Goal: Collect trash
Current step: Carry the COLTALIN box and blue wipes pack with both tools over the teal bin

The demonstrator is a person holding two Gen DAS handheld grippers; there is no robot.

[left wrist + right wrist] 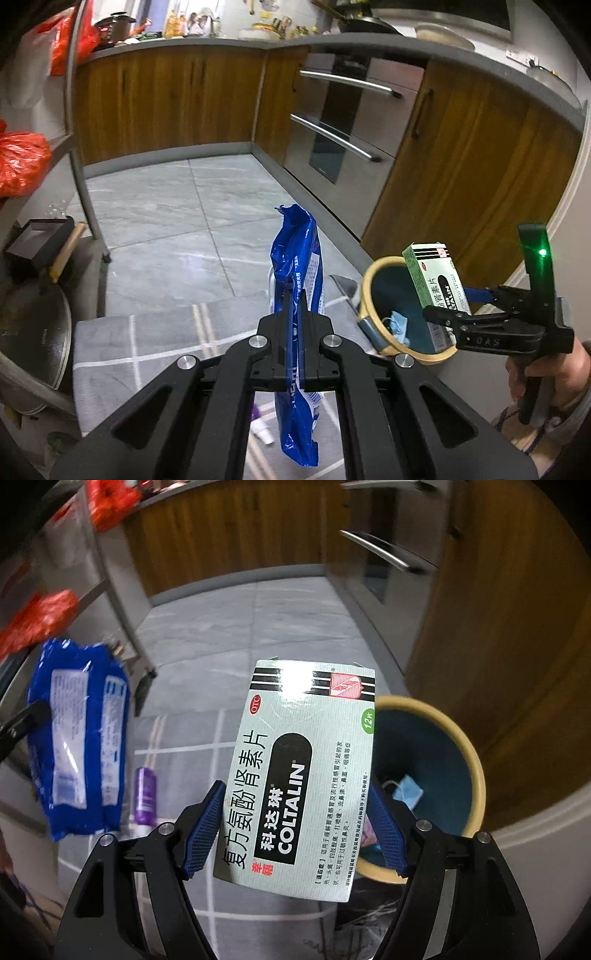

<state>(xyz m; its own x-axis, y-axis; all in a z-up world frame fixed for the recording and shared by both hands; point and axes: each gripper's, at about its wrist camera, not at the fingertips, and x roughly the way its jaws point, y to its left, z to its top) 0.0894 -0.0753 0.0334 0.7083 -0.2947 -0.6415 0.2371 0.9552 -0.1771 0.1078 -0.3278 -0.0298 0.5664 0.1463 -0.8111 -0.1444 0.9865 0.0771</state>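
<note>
My left gripper (294, 295) is shut on a blue plastic wrapper (297, 258), held upright above the grey mat; the wrapper also shows at the left of the right wrist view (79, 734). My right gripper (295, 830) is shut on a pale green Coltalin medicine box (301, 775), held just left of and above the yellow-rimmed blue trash bin (469, 753). In the left wrist view the box (436, 280) hangs over the bin (373, 273). A blue face mask (406, 794) lies inside the bin.
A purple tube (144, 794) lies on the grey checked mat (147, 332). Wooden cabinets (461, 166) and a steel oven (343, 122) stand behind the bin. A metal rack (79, 147) with red bags, a pan and a black box stands at left.
</note>
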